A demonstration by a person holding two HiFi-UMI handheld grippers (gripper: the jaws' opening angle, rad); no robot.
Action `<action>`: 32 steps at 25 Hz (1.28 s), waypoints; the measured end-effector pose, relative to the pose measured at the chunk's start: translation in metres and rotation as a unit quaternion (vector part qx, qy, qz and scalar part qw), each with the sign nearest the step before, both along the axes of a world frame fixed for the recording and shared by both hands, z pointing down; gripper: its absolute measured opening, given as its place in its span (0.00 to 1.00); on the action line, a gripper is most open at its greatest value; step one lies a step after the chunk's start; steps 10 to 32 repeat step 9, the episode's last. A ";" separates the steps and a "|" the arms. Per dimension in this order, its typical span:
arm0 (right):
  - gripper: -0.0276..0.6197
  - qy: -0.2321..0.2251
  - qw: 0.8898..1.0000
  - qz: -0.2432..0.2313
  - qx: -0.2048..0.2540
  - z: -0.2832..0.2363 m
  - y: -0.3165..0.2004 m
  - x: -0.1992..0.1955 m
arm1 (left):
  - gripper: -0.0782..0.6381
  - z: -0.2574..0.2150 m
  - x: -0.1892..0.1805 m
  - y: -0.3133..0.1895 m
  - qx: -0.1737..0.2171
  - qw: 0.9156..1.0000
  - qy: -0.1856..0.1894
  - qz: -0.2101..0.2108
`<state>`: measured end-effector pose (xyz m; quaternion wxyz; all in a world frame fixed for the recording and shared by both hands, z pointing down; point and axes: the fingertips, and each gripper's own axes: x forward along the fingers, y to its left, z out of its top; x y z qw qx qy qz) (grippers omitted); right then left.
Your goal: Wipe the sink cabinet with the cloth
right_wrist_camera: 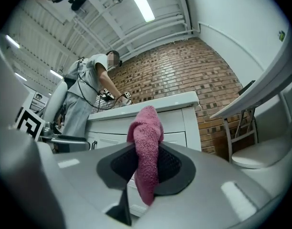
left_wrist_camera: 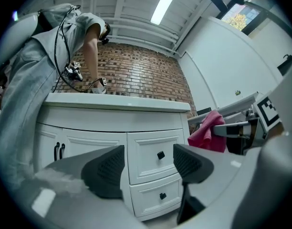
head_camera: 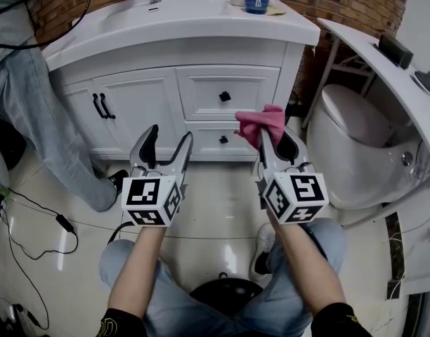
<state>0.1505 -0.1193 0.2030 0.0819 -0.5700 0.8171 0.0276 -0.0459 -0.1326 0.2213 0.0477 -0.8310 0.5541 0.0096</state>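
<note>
Pink terry cloth [right_wrist_camera: 146,151] sits pinched in the jaws of the right gripper [head_camera: 273,146]; the left gripper [head_camera: 169,135] hangs beside it, jaws wide, empty. Wiping well likely means pressing the free fold flat on the white panelled sink cabinet [head_camera: 201,90] just ahead, skirting its black square knobs [head_camera: 225,96]. White toilet [head_camera: 355,135] crowds the right, a person's grey trouser leg [head_camera: 39,128] the left.

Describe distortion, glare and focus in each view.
Head view: wide-angle bending bows the sink cabinet. Left gripper view: heavy fisheye, black corners, ceiling light blown out. Right gripper view: same fisheye; the cloth between the jaws is sharp.
</note>
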 end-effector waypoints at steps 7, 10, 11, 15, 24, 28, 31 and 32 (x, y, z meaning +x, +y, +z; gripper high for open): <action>0.16 -0.009 1.000 -0.017 0.005 -0.004 0.005 -0.015 | 0.56 -0.002 0.016 -0.001 0.005 1.000 0.000 0.020; 0.16 -0.011 1.000 -0.021 0.008 -0.007 0.007 -0.019 | 0.56 -0.002 0.020 -0.001 0.004 1.000 0.002 0.027; 0.16 -0.011 1.000 -0.021 0.008 -0.007 0.007 -0.019 | 0.56 -0.002 0.020 -0.001 0.004 1.000 0.002 0.027; 0.16 -0.011 1.000 -0.021 0.008 -0.007 0.007 -0.019 | 0.56 -0.002 0.020 -0.001 0.004 1.000 0.002 0.027; 0.16 -0.011 1.000 -0.021 0.008 -0.007 0.007 -0.019 | 0.56 -0.002 0.020 -0.001 0.004 1.000 0.002 0.027; 0.16 -0.011 1.000 -0.021 0.008 -0.007 0.007 -0.019 | 0.56 -0.002 0.020 -0.001 0.004 1.000 0.002 0.027; 0.16 -0.011 1.000 -0.021 0.008 -0.007 0.007 -0.019 | 0.56 -0.002 0.020 -0.001 0.004 1.000 0.002 0.027; 0.16 -0.011 1.000 -0.021 0.008 -0.007 0.007 -0.019 | 0.56 -0.002 0.020 -0.001 0.004 1.000 0.002 0.027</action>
